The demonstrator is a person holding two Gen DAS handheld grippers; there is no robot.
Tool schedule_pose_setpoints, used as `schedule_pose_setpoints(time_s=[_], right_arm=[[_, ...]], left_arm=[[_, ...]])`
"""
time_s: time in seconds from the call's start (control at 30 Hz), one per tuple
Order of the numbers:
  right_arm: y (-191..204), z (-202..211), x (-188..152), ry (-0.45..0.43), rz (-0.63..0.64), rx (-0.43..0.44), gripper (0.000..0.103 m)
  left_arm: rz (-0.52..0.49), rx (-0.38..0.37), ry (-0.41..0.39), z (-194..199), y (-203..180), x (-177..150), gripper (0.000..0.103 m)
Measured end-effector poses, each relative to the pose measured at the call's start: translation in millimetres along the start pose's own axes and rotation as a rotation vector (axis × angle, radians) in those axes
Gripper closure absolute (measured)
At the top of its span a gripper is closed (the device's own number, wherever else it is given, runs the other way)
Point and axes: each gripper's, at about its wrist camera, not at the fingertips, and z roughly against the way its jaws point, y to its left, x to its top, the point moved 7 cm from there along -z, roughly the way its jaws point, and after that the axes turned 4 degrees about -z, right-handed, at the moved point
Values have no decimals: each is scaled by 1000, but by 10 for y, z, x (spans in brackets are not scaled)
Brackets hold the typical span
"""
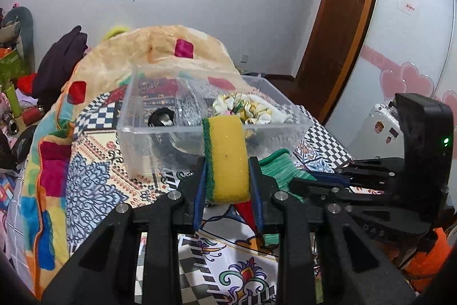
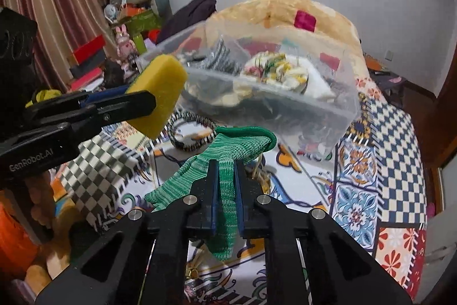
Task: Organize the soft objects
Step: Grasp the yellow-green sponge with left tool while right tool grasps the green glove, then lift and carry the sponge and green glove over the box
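Note:
My left gripper (image 1: 227,162) is shut on a yellow sponge with a green scouring side (image 1: 227,159) and holds it in the air just in front of a clear plastic bin (image 1: 160,130). The sponge also shows in the right wrist view (image 2: 160,93). My right gripper (image 2: 227,165) is shut on a green knitted glove (image 2: 228,145), held above the bed; the glove shows in the left wrist view (image 1: 282,167). The bin (image 2: 337,107) holds a floral cloth (image 2: 285,70) and dark items.
The bed carries a patterned quilt (image 2: 385,162) and a bunched orange blanket (image 1: 171,47) behind the bin. A striped cord loop (image 2: 194,133) lies on the quilt. Boxes and plush toys (image 2: 125,27) pile up by the curtain. A wooden door (image 1: 342,19) stands right.

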Motion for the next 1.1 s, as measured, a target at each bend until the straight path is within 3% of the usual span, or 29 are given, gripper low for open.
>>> schedule_pose_setpoints(time_s=[0.37,0.7,0.9,1.1], right_arm=[[-69,455,449,-176,-27,-4,94],[-206,616,954,-317,-47,-65,94],[-311,491,1060,-325,-78,-74,94],[-452,165,1010,-258,-78,-133,94]], left_arm=[[-15,43,-99,284,86,321,76],[-16,50,-142,206,171,692,76],[-5,51,-126,13,229,809,76],[20,36,-54,-340,292,754,76]])
